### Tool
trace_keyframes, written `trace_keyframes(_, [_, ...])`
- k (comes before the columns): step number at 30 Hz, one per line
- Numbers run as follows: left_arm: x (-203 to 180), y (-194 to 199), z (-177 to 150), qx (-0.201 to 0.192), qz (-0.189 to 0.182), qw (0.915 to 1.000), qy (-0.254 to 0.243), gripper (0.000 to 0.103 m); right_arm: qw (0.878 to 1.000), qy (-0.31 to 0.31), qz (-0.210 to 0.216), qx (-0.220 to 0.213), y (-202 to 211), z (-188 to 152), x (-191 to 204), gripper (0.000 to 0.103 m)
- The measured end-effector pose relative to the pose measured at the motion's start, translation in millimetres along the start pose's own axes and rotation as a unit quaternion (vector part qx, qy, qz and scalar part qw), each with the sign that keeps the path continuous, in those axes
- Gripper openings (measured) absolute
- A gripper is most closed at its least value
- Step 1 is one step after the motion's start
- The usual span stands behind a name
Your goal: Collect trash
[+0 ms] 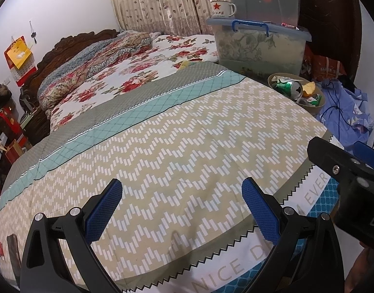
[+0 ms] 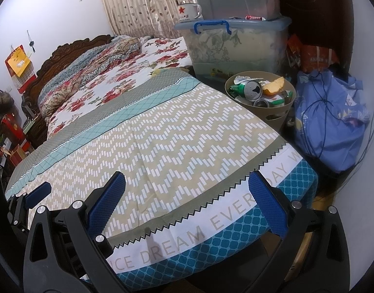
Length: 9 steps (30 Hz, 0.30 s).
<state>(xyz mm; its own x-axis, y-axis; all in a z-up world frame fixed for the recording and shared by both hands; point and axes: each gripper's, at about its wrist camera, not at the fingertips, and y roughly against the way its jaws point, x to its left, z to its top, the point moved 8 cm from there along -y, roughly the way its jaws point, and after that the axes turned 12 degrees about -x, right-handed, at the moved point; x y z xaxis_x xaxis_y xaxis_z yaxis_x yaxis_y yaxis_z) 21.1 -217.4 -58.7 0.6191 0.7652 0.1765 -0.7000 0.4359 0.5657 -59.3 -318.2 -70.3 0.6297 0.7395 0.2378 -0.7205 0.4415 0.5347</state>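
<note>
Left wrist view: left gripper [image 1: 182,210] low centre, jaws spread wide, nothing between them, hovering over the bed [image 1: 162,146] with its zigzag cover. No loose trash visible on the cover. The bin [image 1: 318,108] sits at right of frame, just beside the bed's edge, already holding a green can [image 1: 288,88], a yellowish scrap [image 1: 309,88] (bread or peel, can't tell) and wrappers. Part of the right gripper shows at the right edge. A clear storage box [image 1: 257,48] sits behind the bin, with a mug [image 1: 222,8] on its lid.

Right wrist view: right gripper [image 2: 187,205] low centre, jaws also wide open and empty, over the bed corner [image 2: 235,219] with the printed lettering. A finger of the left gripper pokes in at lower left. The bin [image 2: 277,116] is upper right of centre, open top facing the camera, can [image 2: 251,89] lying on top. A blue cloth bundle [image 2: 331,127] with a thin cord lies just right of it.

Judgement: collection looks mostly done, at least on the bed (floor is hidden). To do the step well: sweep both cameras over the bed edges and floor before calling it finished; for any further drop, come in over the bin's open top and release low so the piled can doesn't roll out; keep clear of the cord.
</note>
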Motion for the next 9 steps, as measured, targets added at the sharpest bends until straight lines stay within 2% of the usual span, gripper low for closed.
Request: trace_keyframes(9, [3.8,-2.0,-3.1,0.01,0.0,0.9999,0.007,0.094,1.0,0.004,-0.001,-0.007,-0.2,1.5,-3.2,0.1])
